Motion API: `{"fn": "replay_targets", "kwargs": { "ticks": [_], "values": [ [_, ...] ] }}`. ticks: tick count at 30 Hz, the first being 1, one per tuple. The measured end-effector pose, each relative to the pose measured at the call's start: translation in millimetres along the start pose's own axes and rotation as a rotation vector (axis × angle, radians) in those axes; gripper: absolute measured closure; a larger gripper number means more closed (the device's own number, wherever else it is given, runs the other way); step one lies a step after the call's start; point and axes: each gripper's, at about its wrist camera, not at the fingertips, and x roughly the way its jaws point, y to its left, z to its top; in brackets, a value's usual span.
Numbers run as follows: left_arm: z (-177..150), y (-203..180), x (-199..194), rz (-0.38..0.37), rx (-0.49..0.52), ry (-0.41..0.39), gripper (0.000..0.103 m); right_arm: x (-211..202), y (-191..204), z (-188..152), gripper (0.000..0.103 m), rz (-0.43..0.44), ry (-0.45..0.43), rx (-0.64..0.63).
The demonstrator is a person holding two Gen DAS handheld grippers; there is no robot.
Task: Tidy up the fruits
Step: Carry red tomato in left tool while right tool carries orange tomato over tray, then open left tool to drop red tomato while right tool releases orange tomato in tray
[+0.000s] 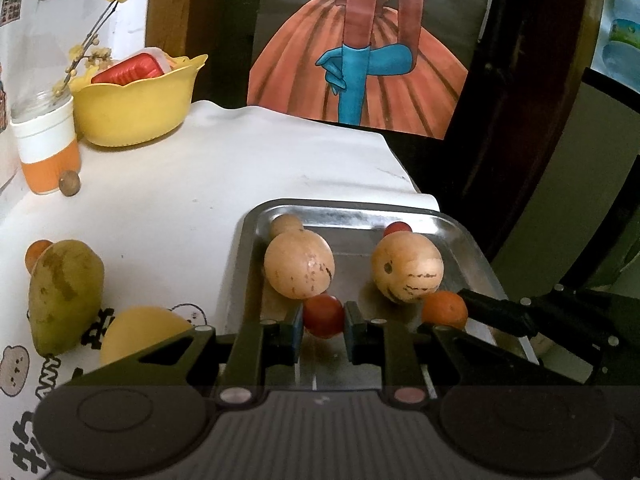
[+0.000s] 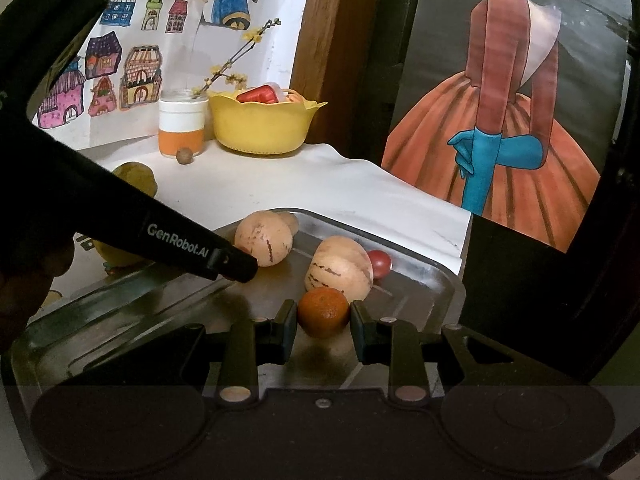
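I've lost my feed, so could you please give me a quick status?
Left claw shut on red tomato. Right claw around small orange, contact unclear. Both over metal tray; two pale melons crowd ahead.

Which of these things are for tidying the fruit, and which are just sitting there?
For the job:
tray
red tomato in the left hand-held gripper
orange between the right hand-held gripper's fingers
two pale melons
mango

Just lying about:
yellow bowl
jar
nut

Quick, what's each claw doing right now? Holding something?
Left claw: closed on the red tomato, over the metal tray.
Right claw: around the small orange; whether it grips cannot be told.
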Motion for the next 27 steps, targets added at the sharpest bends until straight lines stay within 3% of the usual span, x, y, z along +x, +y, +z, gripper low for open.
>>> {"fn": "replay_targets", "kwargs": {
  "ticks": [11,15,19,23,27],
  "values": [
    [-2,-1,-6,0.008,-0.009,0.006,0.078,-8,-1,-1,0.067,-0.003,-0.013,0.011],
    [-1,-1,-13,0.020,-0.011,-0.014,0.066,-13,-2,-1,0.060,-0.009,-0.021,0.017],
    [2,-3,-25,0.034,-0.009,-0.048,0.043,-23,-3,0,0.050,-0.019,-0.037,0.025],
    [6,-7,-39,0.045,-0.003,-0.082,0.033,-34,-3,2,0.039,-0.024,-0.056,0.031],
    [8,-10,-53,0.057,-0.002,-0.114,0.016,-48,-2,5,0.027,-0.026,-0.078,0.038]
  ]
}}
